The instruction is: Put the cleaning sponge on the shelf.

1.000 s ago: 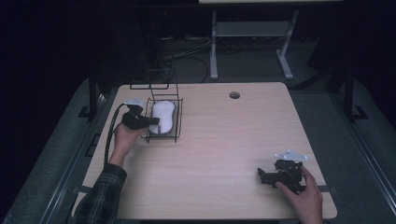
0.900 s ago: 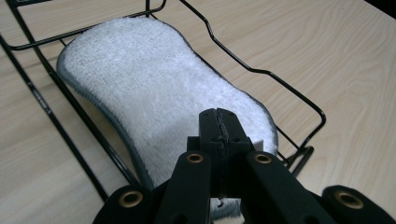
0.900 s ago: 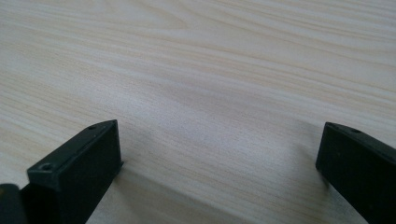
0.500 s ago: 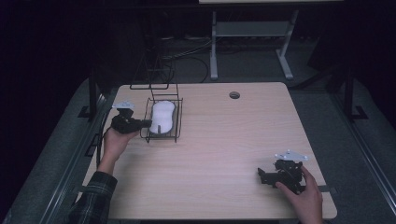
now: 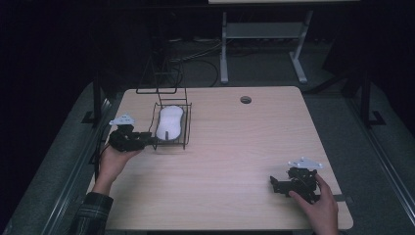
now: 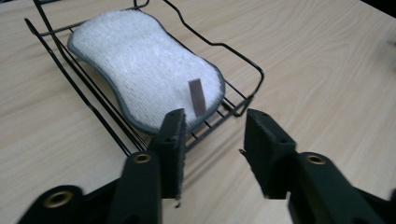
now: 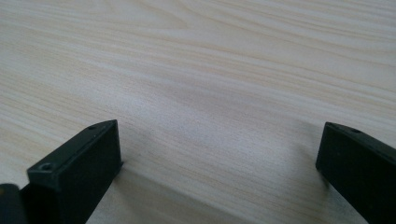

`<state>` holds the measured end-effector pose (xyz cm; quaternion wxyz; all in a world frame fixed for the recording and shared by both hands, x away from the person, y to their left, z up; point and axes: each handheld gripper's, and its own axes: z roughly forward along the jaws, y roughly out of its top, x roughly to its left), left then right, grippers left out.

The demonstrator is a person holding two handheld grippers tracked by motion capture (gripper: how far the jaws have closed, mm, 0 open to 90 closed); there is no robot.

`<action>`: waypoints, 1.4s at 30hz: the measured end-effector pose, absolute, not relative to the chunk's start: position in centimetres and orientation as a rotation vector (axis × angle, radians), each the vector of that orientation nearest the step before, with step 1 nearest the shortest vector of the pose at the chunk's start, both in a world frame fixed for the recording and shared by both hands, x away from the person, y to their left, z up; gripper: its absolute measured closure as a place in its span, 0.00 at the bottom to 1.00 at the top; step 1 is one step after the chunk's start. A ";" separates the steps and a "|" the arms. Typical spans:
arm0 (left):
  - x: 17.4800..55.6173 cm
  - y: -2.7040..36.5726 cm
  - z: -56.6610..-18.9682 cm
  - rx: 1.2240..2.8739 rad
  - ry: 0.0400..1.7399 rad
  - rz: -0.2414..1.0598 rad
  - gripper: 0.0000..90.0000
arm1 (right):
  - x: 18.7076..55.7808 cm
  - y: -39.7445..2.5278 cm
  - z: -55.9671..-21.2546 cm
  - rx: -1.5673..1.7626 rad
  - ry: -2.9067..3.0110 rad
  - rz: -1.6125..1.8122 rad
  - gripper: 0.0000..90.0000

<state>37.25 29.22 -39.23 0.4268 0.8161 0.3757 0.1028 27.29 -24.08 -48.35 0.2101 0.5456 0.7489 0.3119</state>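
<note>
Left gripper (image 6: 212,144): two black blocky jaws, brass-coloured rivets in the arms, grey three-cornered plate (image 5: 123,119) on top. Right gripper (image 7: 219,172): matching black jaws with small screw holes, grey plate (image 5: 304,164). Left forearm: dark plaid sleeve (image 5: 92,213).

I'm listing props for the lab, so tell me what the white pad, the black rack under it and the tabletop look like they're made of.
White pad: soft, fluffy fibre, probably microfibre or terry, with a grey stitched edge and small brown tag. Rack: thin bent wire, likely metal with a black coating, slightly glossy. Table: pale wood grain, smooth and matte; possibly laminate rather than solid wood.
</note>
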 end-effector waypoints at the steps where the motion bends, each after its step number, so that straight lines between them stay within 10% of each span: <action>1: 37.0 29.2 -39.3 2.042 0.936 0.257 0.62 | 27.3 -24.1 -48.3 1.517 2.082 0.867 0.00; 16: 33.2 28.5 -40.7 2.079 0.909 0.324 0.29 | 27.3 -24.1 -48.3 1.517 2.082 0.867 0.00; 42: 28.9 26.2 -45.1 2.251 0.830 0.332 0.14 | 27.3 -24.1 -48.3 1.517 2.082 0.868 0.00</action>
